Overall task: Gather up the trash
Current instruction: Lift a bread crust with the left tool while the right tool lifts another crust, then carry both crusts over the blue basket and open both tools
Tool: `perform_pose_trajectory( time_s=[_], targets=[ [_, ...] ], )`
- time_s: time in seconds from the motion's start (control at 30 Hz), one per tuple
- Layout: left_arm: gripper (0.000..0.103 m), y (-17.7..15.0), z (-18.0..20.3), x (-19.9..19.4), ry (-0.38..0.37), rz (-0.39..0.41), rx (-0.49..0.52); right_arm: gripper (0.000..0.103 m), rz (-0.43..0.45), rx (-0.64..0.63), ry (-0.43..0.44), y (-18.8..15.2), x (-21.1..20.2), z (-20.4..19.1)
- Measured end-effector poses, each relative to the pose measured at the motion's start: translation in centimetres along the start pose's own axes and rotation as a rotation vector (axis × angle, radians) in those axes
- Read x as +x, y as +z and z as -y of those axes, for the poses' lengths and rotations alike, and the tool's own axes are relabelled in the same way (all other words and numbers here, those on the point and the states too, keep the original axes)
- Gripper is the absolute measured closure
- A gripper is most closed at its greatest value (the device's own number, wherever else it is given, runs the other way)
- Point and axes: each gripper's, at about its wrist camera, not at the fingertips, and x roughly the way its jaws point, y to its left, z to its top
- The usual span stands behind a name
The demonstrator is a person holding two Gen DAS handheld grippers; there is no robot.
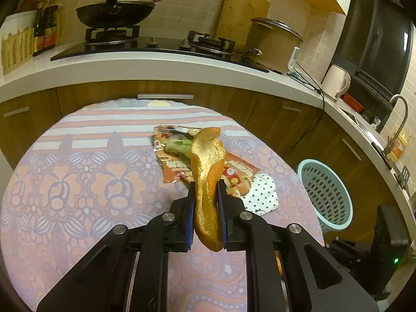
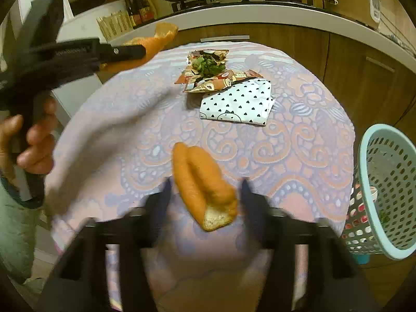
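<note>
Your left claw (image 1: 206, 186) pinches a torn orange bread crust (image 1: 208, 182), lifted above the round table (image 1: 78, 182). Your right claw (image 2: 205, 182) is spread around a second fried bread piece (image 2: 202, 182) near you. Far off lie a crumpled snack wrapper (image 2: 208, 75) and a heart-dotted white packet (image 2: 238, 102); a pale blue perforated basket (image 2: 384, 182) stands right.

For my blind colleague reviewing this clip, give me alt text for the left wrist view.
The left gripper is shut on a torn piece of fried bread above a patterned round table. Beyond it lie snack wrappers and a heart-print packet; a pale blue basket stands at the right.
</note>
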Motion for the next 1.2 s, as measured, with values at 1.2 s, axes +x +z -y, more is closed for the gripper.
perform_pose_trajectory(
  time_s=[1.2],
  targets=[
    [0.089, 3.6, 23.0, 14.1, -0.327, -0.179, 0.254, 0.084, 0.261, 0.37, -0.406, 0.1, -12.9, 21.1]
  ],
)
